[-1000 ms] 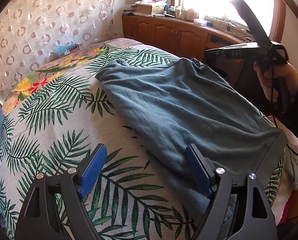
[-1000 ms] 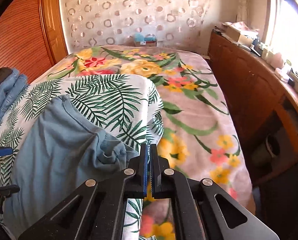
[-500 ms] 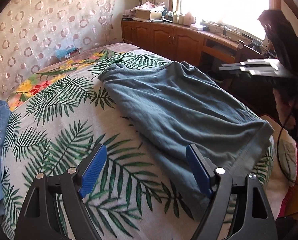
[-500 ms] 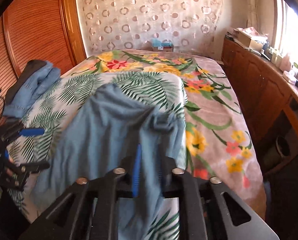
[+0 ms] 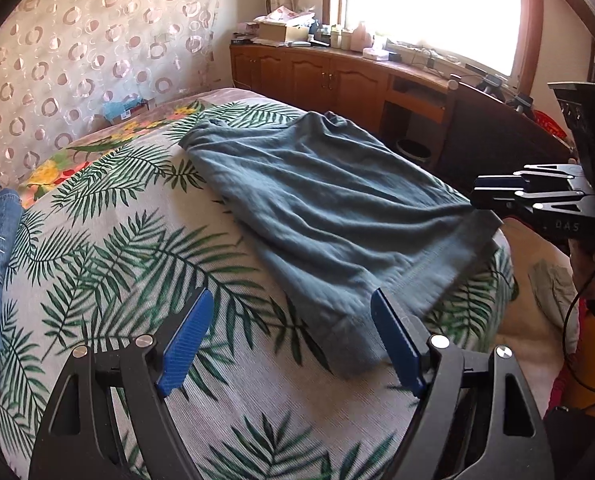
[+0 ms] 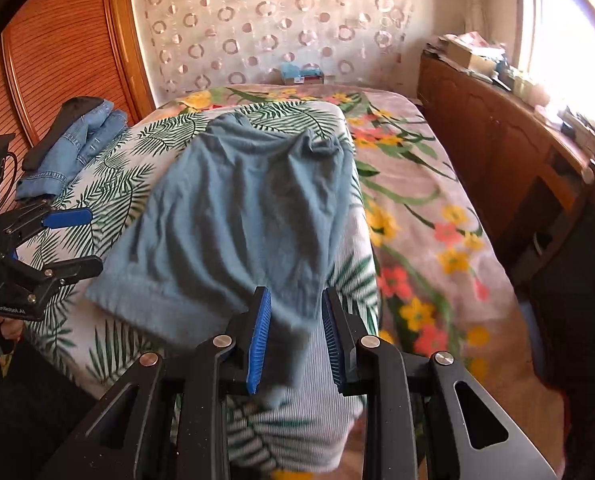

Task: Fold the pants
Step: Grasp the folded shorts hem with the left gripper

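lining up on the near hem of the pants (image 6: 237,216), both the left gripper (image 5: 287,338) and the right gripper (image 6: 295,334) are unclenched and empty; next, each needs to pinch a hem corner.

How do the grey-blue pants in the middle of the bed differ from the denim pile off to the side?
The grey-blue pants lie spread flat in the middle of the leaf-print cover; the denim pile sits bunched up at the cover's edge. The pants look soft and plain; the denim shows stitched seams. Both rest on the bed.
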Demonstrator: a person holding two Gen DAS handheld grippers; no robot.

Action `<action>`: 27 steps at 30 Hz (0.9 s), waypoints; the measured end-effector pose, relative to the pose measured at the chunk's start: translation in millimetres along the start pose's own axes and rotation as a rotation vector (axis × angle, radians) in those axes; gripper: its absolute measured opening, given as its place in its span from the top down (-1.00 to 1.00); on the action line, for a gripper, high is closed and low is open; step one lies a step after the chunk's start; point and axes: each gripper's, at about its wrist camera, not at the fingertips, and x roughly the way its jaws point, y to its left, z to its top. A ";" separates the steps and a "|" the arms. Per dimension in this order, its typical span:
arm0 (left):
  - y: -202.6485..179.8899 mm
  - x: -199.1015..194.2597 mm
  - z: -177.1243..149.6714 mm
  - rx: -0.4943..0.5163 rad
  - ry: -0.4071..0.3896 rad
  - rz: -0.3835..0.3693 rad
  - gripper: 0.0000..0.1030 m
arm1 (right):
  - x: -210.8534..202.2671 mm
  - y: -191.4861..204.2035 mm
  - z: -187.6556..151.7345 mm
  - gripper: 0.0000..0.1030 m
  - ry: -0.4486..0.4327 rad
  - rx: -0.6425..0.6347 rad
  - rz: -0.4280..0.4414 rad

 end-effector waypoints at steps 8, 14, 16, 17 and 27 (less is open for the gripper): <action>-1.0 -0.7 -10.4 -0.027 0.024 -0.060 -0.32 | -4.0 8.8 -4.5 0.47 0.004 0.039 0.011; -7.1 7.9 -14.1 -0.028 0.052 -0.092 -0.17 | 1.9 13.2 -11.2 0.47 0.032 0.060 0.030; -9.8 9.0 -15.1 -0.022 0.058 -0.097 -0.11 | 2.5 13.4 -12.2 0.47 0.030 0.063 0.038; -10.6 9.9 -15.5 -0.020 0.061 -0.097 -0.10 | 3.2 12.9 -12.5 0.47 0.030 0.066 0.041; -11.8 13.5 -16.3 -0.046 0.068 -0.136 0.24 | 0.2 12.2 -14.5 0.83 0.007 0.064 0.080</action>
